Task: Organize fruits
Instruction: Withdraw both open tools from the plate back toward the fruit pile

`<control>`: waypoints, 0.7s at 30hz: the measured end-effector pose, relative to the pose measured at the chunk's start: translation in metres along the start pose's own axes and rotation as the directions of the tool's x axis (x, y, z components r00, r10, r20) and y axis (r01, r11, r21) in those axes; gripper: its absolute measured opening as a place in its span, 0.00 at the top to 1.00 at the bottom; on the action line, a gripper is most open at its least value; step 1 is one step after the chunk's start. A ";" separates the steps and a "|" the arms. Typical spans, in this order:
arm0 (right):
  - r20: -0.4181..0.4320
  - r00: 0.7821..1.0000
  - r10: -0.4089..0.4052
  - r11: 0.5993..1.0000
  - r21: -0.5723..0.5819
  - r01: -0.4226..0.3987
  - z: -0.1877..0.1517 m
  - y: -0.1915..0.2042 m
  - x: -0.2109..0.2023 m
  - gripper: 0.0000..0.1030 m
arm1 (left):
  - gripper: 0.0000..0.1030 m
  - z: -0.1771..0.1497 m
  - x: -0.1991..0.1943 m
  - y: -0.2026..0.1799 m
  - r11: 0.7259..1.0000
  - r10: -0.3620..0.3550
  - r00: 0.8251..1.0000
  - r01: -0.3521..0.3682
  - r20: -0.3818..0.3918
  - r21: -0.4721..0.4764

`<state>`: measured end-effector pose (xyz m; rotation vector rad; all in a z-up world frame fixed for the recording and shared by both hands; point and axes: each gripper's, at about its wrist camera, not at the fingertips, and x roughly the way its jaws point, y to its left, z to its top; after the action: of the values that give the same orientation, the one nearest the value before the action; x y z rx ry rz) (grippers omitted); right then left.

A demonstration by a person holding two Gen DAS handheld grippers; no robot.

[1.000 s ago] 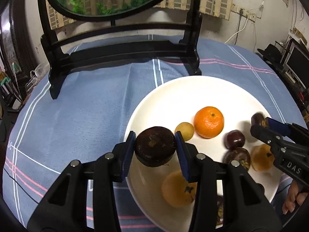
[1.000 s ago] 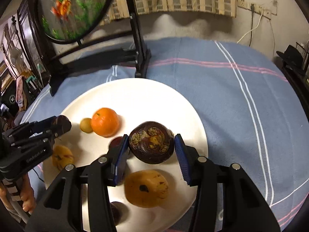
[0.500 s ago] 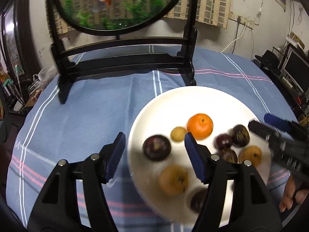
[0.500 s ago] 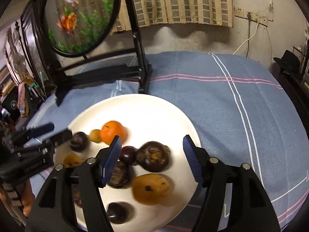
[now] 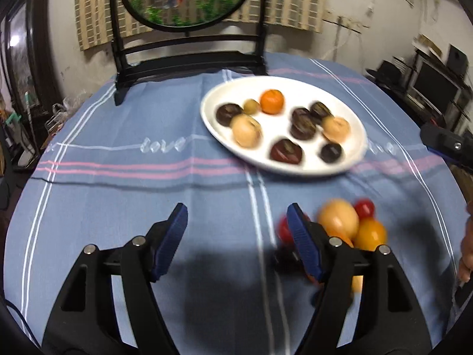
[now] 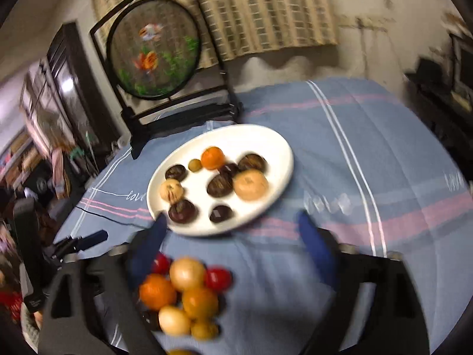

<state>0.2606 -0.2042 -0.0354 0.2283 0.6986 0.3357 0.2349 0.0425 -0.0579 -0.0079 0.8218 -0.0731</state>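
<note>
One white plate (image 5: 359, 136) carries nine fruits: one orange (image 5: 272, 101), one small yellow-green fruit (image 5: 251, 106), two tan fruits, five dark ones. At the plate's 6 o'clock lies one loose pile of fruit (image 6: 186, 293), blurred.

We note a woven blue tablecloth (image 5: 118, 195), matt, with pink and white stripes. The white plate (image 5: 351, 124) looks like glazed ceramic, smooth and glossy. The left gripper (image 5: 236, 242) shows matt black plastic arms, ribbed blue pads and bright metal rivets. The round screen's black stand (image 5: 189, 59) has a smooth, lacquered sheen.
</note>
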 end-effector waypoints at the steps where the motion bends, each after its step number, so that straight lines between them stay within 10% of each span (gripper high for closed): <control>1: 0.000 1.000 0.007 0.999 0.037 -0.007 -0.008 -0.010 -0.005 0.05 | 0.31 -0.006 -0.005 -0.006 1.000 -0.014 1.000 0.014 0.005 0.018; 21: -0.020 1.000 0.018 0.992 0.127 -0.016 -0.017 -0.036 -0.014 0.05 | 0.11 -0.027 -0.009 -0.034 0.989 0.019 0.999 -0.023 0.033 0.145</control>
<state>0.2475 -0.2407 -0.0506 0.3518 0.7404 0.3106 0.2069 0.0098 -0.0679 0.1370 0.7838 -0.1128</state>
